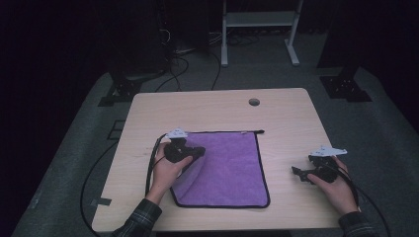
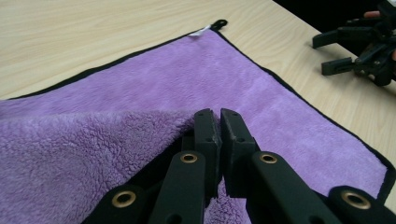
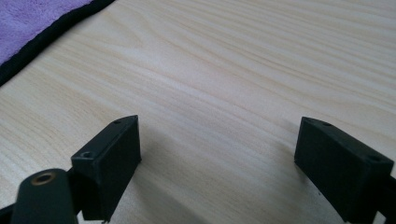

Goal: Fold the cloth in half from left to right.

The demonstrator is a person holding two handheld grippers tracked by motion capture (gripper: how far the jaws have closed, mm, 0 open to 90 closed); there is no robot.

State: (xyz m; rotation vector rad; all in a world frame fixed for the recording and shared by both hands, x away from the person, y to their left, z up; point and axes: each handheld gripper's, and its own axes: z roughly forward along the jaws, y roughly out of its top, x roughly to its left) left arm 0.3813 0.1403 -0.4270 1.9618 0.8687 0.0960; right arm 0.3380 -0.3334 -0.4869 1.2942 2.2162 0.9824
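A purple cloth [image 1: 232,168] with black trim lies flat on the wooden table [image 1: 197,108]. Its left edge is lifted and folded over toward the middle. My left gripper [image 1: 199,152] is shut on that raised edge; in the left gripper view the jaws [image 2: 217,116] pinch the fluffy fold of the cloth [image 2: 261,88]. A small black loop [image 2: 218,23] marks the cloth's far corner. My right gripper [image 1: 298,173] rests open to the right of the cloth, low over bare wood [image 3: 217,140], with nothing between its jaws. The cloth's edge [image 3: 32,18] lies at the upper left there.
A round cable hole [image 1: 254,102] sits near the table's far edge. Behind the table, a white frame [image 1: 259,19], black stand bases [image 1: 346,86] and cables [image 1: 173,74] are on the floor. Bare wood surrounds the cloth on all sides.
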